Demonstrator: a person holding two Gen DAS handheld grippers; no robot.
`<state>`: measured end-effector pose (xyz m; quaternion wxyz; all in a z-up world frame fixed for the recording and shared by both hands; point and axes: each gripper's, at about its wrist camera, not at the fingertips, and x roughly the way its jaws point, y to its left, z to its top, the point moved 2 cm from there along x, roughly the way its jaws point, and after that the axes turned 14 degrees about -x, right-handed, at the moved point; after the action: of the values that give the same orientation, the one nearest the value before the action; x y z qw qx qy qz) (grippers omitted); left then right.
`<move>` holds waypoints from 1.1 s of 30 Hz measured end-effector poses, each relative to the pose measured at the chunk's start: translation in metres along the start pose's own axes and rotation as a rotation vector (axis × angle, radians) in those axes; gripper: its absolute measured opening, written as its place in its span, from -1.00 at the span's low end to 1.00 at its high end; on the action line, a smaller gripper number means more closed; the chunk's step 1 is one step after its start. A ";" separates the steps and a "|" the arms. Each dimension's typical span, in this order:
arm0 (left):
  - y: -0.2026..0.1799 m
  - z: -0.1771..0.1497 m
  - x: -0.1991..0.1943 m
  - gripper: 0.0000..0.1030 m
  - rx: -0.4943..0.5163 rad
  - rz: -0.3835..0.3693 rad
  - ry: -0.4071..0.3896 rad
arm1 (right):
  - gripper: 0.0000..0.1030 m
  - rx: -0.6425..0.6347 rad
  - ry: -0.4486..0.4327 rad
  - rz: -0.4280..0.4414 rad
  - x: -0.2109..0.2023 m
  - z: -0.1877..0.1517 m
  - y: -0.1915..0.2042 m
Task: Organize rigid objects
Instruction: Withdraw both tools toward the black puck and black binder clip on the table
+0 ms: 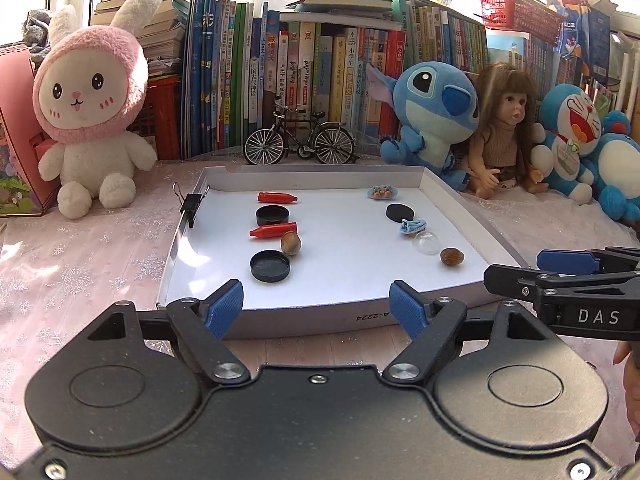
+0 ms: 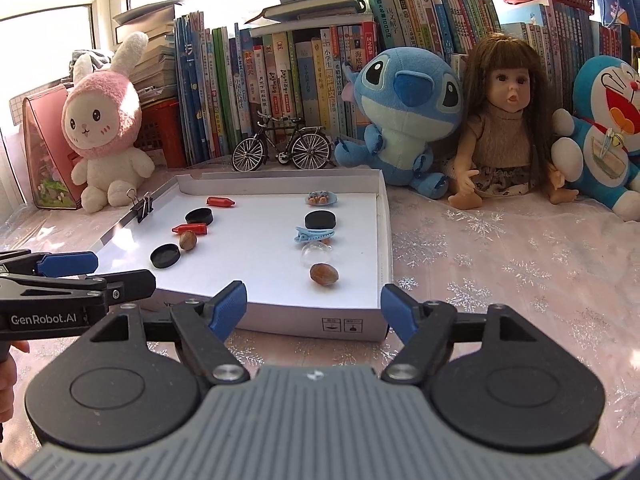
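Both the left claw (image 1: 318, 306) and the right claw (image 2: 314, 306) hang released, empty, near the white tray (image 1: 304, 322) on the table. Left in it lie two red caps (image 1: 277, 198), two black lids (image 1: 270, 266) and a nut (image 1: 290, 243); right, another nut (image 1: 452, 257).

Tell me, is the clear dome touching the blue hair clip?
Cannot tell. In the right wrist view the clear dome overlaps the blue hair clip; neither view shows contact or gap plainly.

"DAS" in white on the black right gripper (image 1: 560, 268). "GenRobot.AI" in white on the black left gripper (image 2: 80, 270). "A-2224", printed upside down, on front wall of the shallow white cardboard tray (image 1: 372, 317). Book spines carry Chinese titles, too small to read surely.
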<state>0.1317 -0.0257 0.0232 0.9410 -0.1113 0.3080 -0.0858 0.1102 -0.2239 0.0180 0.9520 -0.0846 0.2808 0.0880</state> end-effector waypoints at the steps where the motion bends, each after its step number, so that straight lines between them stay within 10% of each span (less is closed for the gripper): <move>1: 0.000 -0.002 -0.002 0.54 0.001 -0.004 0.003 | 0.64 -0.002 -0.002 0.000 -0.003 -0.002 0.000; 33: -0.013 -0.085 -0.048 0.56 0.040 -0.068 0.089 | 0.73 -0.027 -0.023 -0.122 -0.058 -0.078 0.010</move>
<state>0.0417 -0.0405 -0.0136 0.9249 -0.0992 0.3436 -0.1289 0.0191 -0.2379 -0.0159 0.9575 -0.1136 0.2629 0.0346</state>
